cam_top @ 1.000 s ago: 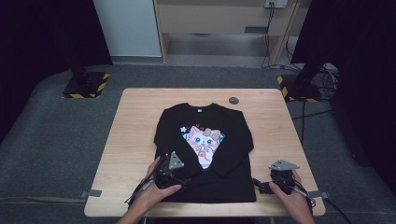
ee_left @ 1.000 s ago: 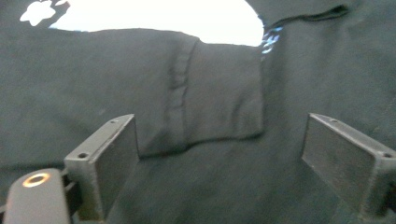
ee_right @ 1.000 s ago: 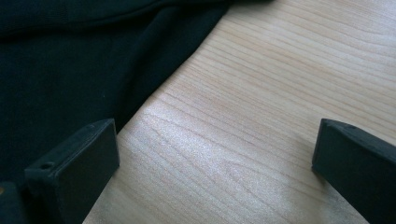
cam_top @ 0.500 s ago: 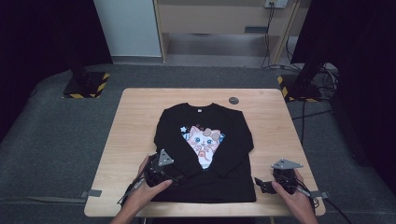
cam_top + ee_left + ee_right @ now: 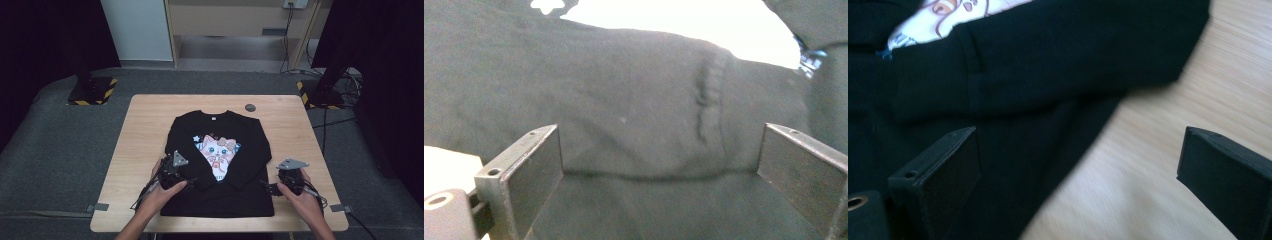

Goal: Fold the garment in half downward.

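Observation:
A black long-sleeved shirt (image 5: 200,130) with a cat print (image 5: 218,152) lies flat on the wooden table (image 5: 145,130), both sleeves folded in across its front. My left gripper (image 5: 187,179) hovers low over the shirt's lower left. In the left gripper view that gripper (image 5: 659,132) has just been opening; its jaws stand wide, and the folded sleeve's cuff (image 5: 709,100) lies ahead of them, not pinched. My right gripper (image 5: 270,187) sits by the shirt's lower right edge. Seen in its own view, the right gripper (image 5: 1080,134) is open over the hem and bare wood, below the right sleeve (image 5: 1073,50).
A small dark round disc (image 5: 250,107) lies near the table's far right. Two stands with yellow-black striped bases (image 5: 92,92) (image 5: 322,95) flank the table on the grey floor. Cables run along the floor at the right (image 5: 345,80).
The left gripper has shifted slightly up-table over the shirt's lower left. The right gripper has lifted and moved left toward the shirt's lower right edge.

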